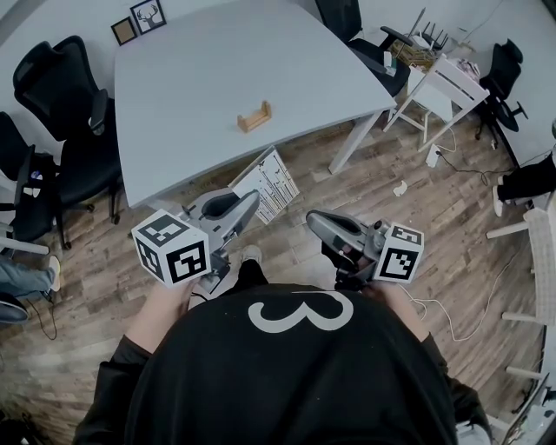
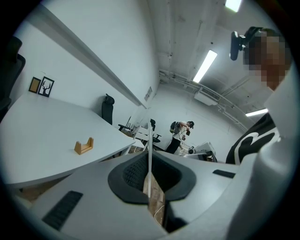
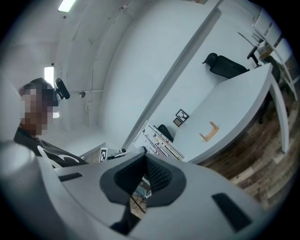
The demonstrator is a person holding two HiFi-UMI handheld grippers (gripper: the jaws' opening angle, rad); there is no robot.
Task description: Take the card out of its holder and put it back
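Observation:
The small wooden card holder point(image 1: 254, 116) stands empty near the front of the grey table point(image 1: 182, 61). It also shows in the left gripper view as the holder point(image 2: 84, 146) and in the right gripper view as the holder point(image 3: 209, 131). My left gripper point(image 1: 254, 198) hovers above the floor in front of the table, shut on a white printed card point(image 1: 271, 184). Between that gripper's pads the card point(image 2: 150, 150) appears edge-on. The card point(image 3: 159, 139) faces the right gripper view. My right gripper point(image 1: 313, 217) is beside it, shut on nothing.
Black office chairs point(image 1: 61, 96) stand left of the table, with two picture frames point(image 1: 139, 22) at its far edge. A white cart point(image 1: 443, 87) and more chairs are at the right. Another person point(image 2: 180, 136) stands far off. The floor point(image 1: 408, 217) is wood planks.

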